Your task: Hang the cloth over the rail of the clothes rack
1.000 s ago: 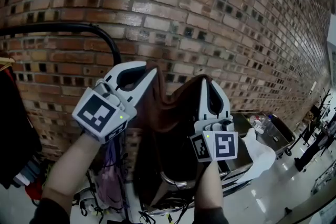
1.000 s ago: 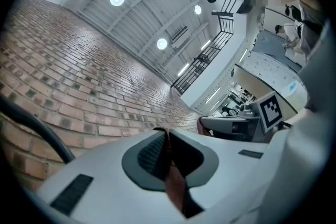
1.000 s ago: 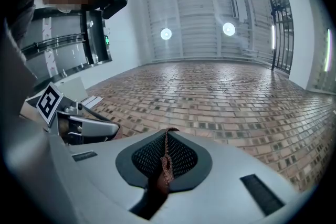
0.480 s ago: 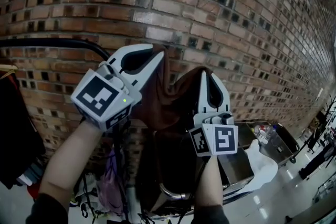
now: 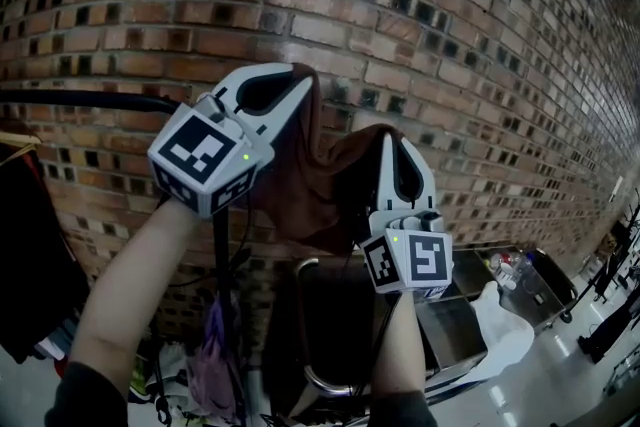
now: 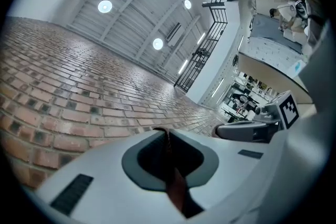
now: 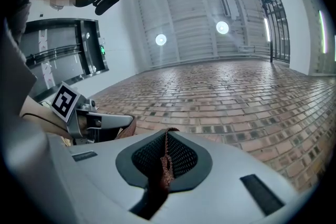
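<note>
Brown and soft, the cloth (image 5: 320,185) hung in the air between the two grippers. It was held by its top edge at two places, so it sagged in a shallow curve between them and fell in loose folds below. It looked thin and limp, a fabric likely to drape readily and to slide if it were laid unevenly.

The left gripper (image 5: 298,77) had its fingers clamped on one upper corner. In the left gripper view a narrow ridge of cloth ran up the seam where the fingers met. The right gripper (image 5: 392,137), lower in the head view, pinched the other part of the edge in the same way, and the weave showed between its closed fingers.

The cloth sat just right of the end of the black rail (image 5: 80,100) and lay nowhere over it. Its higher corner stood above the rail's line. The step in hand seemed to be the carry up to the rack. The next move would call for bringing the spread edge across above the rail, lowering it so fabric fell on both sides, and only then parting the fingers.

Behind everything stood a brick wall (image 5: 450,35), and dark clothes (image 5: 25,255) hung at the left edge.
</note>
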A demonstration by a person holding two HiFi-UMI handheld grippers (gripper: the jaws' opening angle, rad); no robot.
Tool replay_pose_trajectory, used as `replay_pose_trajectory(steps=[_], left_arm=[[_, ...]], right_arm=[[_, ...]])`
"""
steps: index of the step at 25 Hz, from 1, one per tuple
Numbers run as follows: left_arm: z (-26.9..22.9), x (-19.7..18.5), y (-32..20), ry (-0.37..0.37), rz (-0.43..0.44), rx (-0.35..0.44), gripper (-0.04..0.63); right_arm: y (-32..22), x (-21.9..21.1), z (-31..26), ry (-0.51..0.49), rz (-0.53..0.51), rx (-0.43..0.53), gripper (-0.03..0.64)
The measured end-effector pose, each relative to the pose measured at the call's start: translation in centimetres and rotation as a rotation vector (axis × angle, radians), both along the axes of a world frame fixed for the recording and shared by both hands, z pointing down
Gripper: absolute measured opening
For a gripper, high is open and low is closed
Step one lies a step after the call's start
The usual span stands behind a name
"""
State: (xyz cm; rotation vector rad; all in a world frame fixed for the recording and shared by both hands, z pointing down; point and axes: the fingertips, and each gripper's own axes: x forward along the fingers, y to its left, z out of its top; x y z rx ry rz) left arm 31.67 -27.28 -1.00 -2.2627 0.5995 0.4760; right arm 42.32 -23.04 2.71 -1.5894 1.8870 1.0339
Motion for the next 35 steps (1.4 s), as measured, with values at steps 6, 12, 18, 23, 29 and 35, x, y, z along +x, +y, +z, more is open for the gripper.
replay_pose_trajectory(steps=[6,12,18,23,29,35], left_arm=[[-2.8,0.1,-0.8,-0.030,-0.050,0.061,0.028],[-5.4,-2.0,-2.3,-0.055,-0.162,0.113,0.029],[-7.6,-4.1,-3.9,-0.111,-0.210,0.161,0.029],[-8.9,-4.3,-6.1,-0.147,-0.182,0.155,0.031],[-7.9,-7.7,-9.9,-0.187,-0.245,0.159,0.032],[-7.2,-14.8,-10.6,-0.206,-0.356,0.240,0.032]], right_arm=[[-0.6,0.0,-1.5,0.005,-0.009,0.021,0.028],[-1.8,-0.6,-2.7,-0.005,-0.053,0.024,0.028],[-3.6,-2.3,-3.9,-0.011,-0.086,0.039,0.028],[-3.6,-2.6,-5.1,-0.012,-0.085,0.066,0.028],[-6.0,-5.2,-3.6,0.032,-0.112,0.039,0.028],[-7.6,-11.0,-4.2,0.044,-0.148,0.061,0.028]])
